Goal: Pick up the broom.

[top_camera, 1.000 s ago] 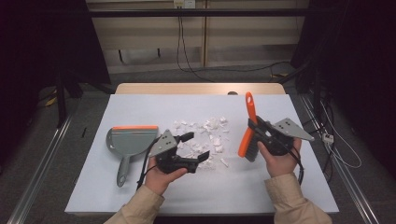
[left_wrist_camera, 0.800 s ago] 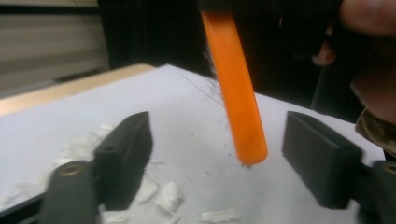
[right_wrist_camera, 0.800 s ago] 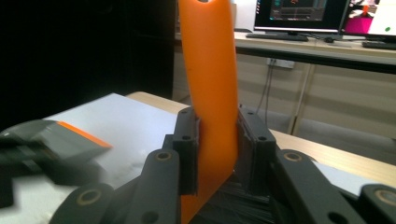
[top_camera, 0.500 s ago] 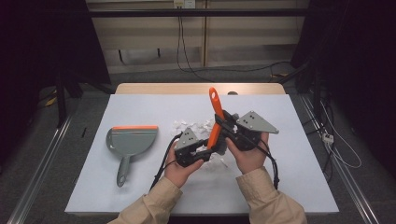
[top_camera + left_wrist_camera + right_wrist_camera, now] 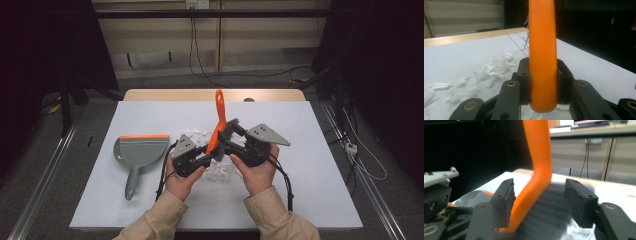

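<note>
Hand brush (image 5: 218, 120), orange handle, dark bristles: held upright above paper scraps (image 5: 200, 137) at worktop (image 5: 310, 165) centre. Left hand-held gripper (image 5: 542, 82) clenched on handle end; right hand-held gripper (image 5: 541, 202) released, jaws standing apart around brush head. Brush judged light, handle stiff and smooth, possibly slippery; bristles soft, poor hold; handle best grasped at mid-length. Grey dustpan (image 5: 140, 150) lies well apart at left; open room to right, worktop edges distant.

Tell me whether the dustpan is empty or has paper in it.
Empty: the dustpan lies flat left of the grippers, its tray bare; the paper scraps remain on the table.
</note>
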Demonstrator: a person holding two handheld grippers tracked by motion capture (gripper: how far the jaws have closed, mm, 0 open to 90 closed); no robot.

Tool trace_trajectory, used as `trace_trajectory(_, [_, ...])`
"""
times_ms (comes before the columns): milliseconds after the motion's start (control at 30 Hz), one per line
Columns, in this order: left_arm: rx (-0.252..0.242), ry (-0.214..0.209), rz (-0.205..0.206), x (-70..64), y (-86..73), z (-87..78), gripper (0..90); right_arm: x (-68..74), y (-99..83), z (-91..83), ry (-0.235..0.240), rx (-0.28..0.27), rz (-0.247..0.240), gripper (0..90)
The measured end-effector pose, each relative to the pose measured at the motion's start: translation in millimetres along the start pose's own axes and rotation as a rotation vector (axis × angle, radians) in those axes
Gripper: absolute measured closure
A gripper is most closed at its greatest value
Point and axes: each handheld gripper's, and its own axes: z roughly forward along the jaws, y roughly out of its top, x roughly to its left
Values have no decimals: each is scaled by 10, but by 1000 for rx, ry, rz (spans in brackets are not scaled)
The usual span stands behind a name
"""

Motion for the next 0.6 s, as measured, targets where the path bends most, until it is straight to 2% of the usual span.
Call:
trace_trajectory(100, [-6, 26, 11, -30, -6, -8, 709, 34, -69, 75, -15, 27, 49, 353])
trace_trajectory(167, [-2, 40, 30, -70, -15, 0, 708, 73, -114, 164, 4, 47, 104, 345])
trace_trajectory(233, [-10, 40, 49, -108, -25, 10, 704, 94, -122, 192, -2, 46, 117, 312])
trace_trajectory(267, [-20, 43, 45, -131, -29, 13, 693, 118, -129, 239, -33, 63, 127, 297])
trace_trajectory(333, [-28, 50, 84, -173, -18, 2, 687, 115, -134, 260, -39, 68, 142, 300])
trace_trajectory(367, [-29, 54, 101, -198, -14, 0, 680, 110, -145, 299, -51, 76, 174, 316])
trace_trajectory(400, [-27, 54, 105, -216, -11, -5, 680, 110, -145, 299, -51, 76, 174, 316])
trace_trajectory(433, [-31, 58, 113, -232, -11, -4, 671, 95, -144, 313, -59, 74, 196, 380])
trace_trajectory(467, [-27, 68, 134, -247, -7, -9, 667, 83, -139, 320, -49, 75, 219, 405])
trace_trajectory(500, [-26, 70, 144, -258, -6, -6, 667, 83, -139, 320, -49, 75, 219, 405])
trace_trajectory(533, [-30, 72, 142, -269, -11, 2, 656, 65, -123, 321, -26, 85, 264, 479])
trace_trajectory(567, [-24, 80, 158, -280, -13, 9, 656, 65, -123, 321, -26, 85, 264, 479])
trace_trajectory(600, [-24, 87, 163, -297, -18, 19, 637, 60, -116, 316, -22, 95, 274, 527])
